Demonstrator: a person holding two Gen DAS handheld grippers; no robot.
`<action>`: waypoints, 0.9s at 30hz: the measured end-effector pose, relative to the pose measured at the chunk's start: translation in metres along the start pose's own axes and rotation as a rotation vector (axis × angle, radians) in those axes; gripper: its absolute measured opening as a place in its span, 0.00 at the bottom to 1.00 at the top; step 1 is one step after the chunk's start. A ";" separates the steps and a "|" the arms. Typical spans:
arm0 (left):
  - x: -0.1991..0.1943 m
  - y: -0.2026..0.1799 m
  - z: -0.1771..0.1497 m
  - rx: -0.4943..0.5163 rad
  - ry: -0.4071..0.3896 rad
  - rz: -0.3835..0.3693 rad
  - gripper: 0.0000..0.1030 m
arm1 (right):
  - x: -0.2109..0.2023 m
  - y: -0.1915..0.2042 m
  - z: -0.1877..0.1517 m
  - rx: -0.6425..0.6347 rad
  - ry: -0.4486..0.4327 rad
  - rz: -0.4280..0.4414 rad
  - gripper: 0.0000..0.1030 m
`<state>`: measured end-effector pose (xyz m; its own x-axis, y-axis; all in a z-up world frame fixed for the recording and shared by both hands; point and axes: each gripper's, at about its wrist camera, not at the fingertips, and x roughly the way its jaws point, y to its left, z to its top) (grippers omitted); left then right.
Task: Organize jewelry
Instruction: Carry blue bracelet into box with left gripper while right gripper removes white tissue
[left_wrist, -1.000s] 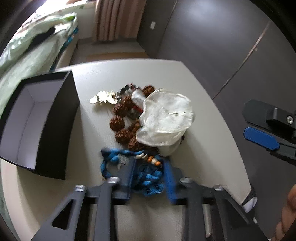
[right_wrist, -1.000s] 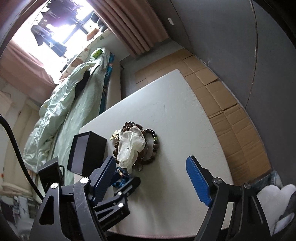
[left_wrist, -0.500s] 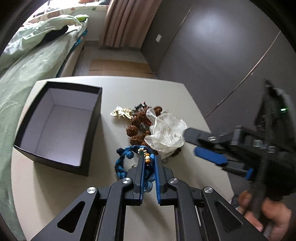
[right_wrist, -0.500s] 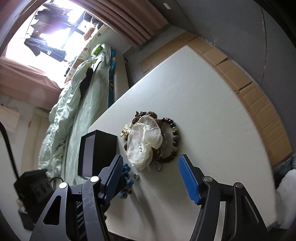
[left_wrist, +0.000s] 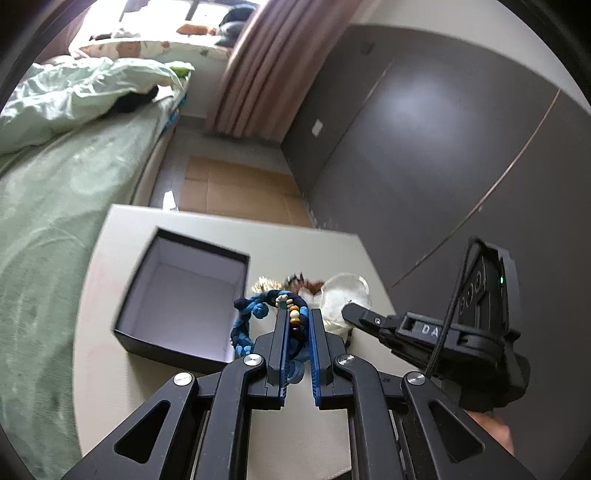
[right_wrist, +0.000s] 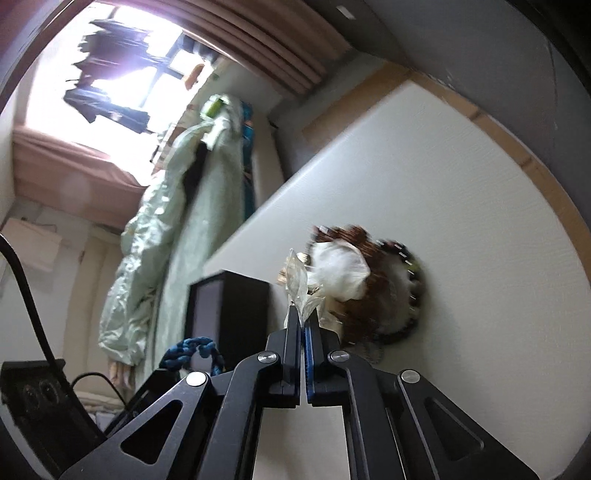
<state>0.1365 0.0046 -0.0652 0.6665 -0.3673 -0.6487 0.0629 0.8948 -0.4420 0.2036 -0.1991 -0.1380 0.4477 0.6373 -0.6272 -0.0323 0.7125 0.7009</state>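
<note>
My left gripper (left_wrist: 297, 312) is shut on a blue braided bracelet with small beads (left_wrist: 258, 308) and holds it above the table, just right of the open black box (left_wrist: 184, 295). The bracelet also shows in the right wrist view (right_wrist: 192, 349). My right gripper (right_wrist: 303, 312) is shut on the edge of a clear plastic pouch (right_wrist: 338, 273). The pouch lies on a pile of brown bead bracelets (right_wrist: 376, 306) and a dark bead bracelet (right_wrist: 415, 280). In the left wrist view the right gripper (left_wrist: 354, 312) reaches the pouch (left_wrist: 343, 295).
The white table (right_wrist: 461, 184) ends close to a grey wall on the right. A bed with green bedding (left_wrist: 55, 184) runs along the left side. A small gold ornament (left_wrist: 266, 284) lies beside the bead pile.
My left gripper closed on the blue bracelet and lifted it off the table. My right gripper moved in to the pouch and shut on its edge.
</note>
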 end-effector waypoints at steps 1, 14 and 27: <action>-0.006 0.003 0.002 -0.005 -0.016 -0.001 0.10 | -0.003 0.006 -0.001 -0.015 -0.009 0.014 0.03; -0.051 0.055 0.015 -0.096 -0.104 -0.007 0.10 | -0.008 0.060 -0.010 -0.144 -0.059 0.145 0.03; -0.057 0.084 0.014 -0.123 -0.121 0.029 0.10 | 0.043 0.099 -0.025 -0.165 0.007 0.238 0.04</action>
<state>0.1142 0.1038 -0.0570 0.7520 -0.3014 -0.5863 -0.0443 0.8642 -0.5011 0.1977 -0.0939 -0.1043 0.4043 0.7937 -0.4546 -0.2807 0.5807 0.7642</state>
